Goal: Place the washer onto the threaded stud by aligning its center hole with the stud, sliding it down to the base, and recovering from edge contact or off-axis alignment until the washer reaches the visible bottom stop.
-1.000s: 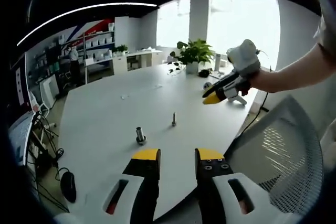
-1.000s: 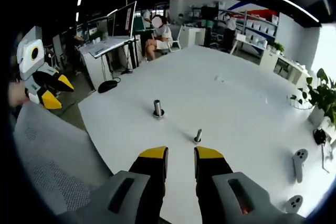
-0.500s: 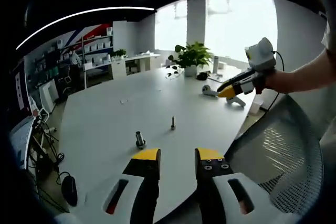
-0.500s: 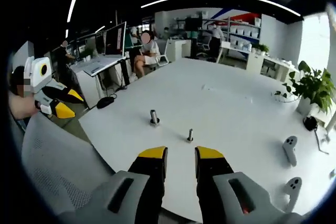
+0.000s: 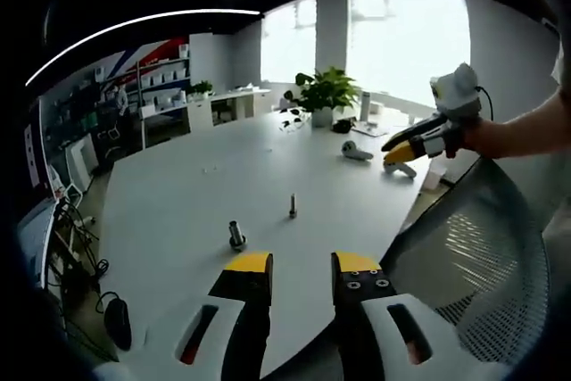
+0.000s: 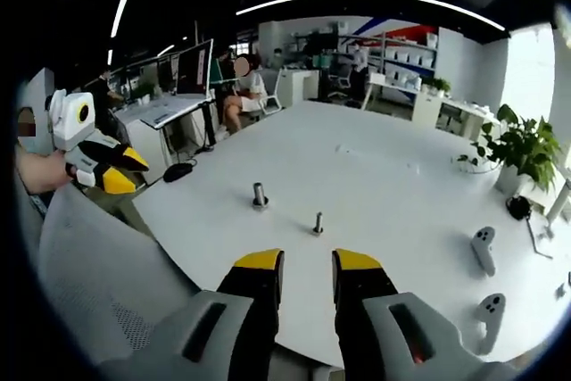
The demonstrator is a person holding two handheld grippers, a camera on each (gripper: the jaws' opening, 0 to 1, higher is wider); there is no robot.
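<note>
Left hand-held gripper (image 5: 300,263) and right hand-held gripper (image 6: 308,261) each hover short of the white worktop (image 6: 384,185), jaws slightly parted with a narrow gap, grasping nothing and touching nothing. The threaded stud (image 6: 318,223) stands upright on the worktop ahead of the right jaws, with a thicker metal cylinder (image 6: 259,195) near it; whether that carries the washer cannot be told. A mesh chair back (image 5: 482,256) stands between the person and the worktop; two white controllers (image 6: 482,247) lie further off, beside a potted plant (image 5: 328,94).
</note>
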